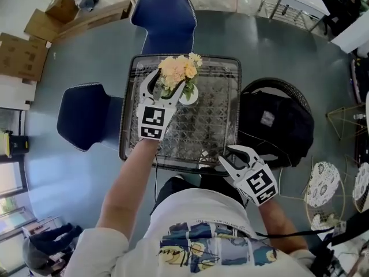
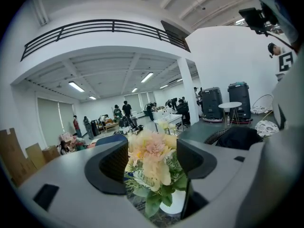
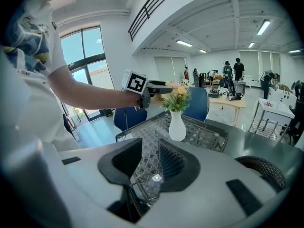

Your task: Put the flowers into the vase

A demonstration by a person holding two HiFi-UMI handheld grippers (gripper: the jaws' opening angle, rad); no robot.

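Observation:
A bunch of peach and cream flowers [image 1: 176,71] stands upright in a small white vase [image 1: 188,94] on the far half of the mesh table [image 1: 222,117]. My left gripper [image 1: 169,81] is open, its jaws standing on either side of the blooms [image 2: 149,156] without pressing them; the vase [image 2: 173,201] shows just below. My right gripper [image 1: 228,156] hovers over the table's near edge, open by a narrow gap with nothing in it [image 3: 151,163]. From there I see the vase [image 3: 177,127], the flowers [image 3: 176,96] and the left gripper [image 3: 164,87] beside them.
Two blue chairs [image 1: 167,22] [image 1: 86,117] stand at the table's far and left sides. A black bag [image 1: 277,120] lies on a round wicker seat to the right. Cardboard boxes [image 1: 23,53] sit far left; round side tables [image 1: 323,183] at the right.

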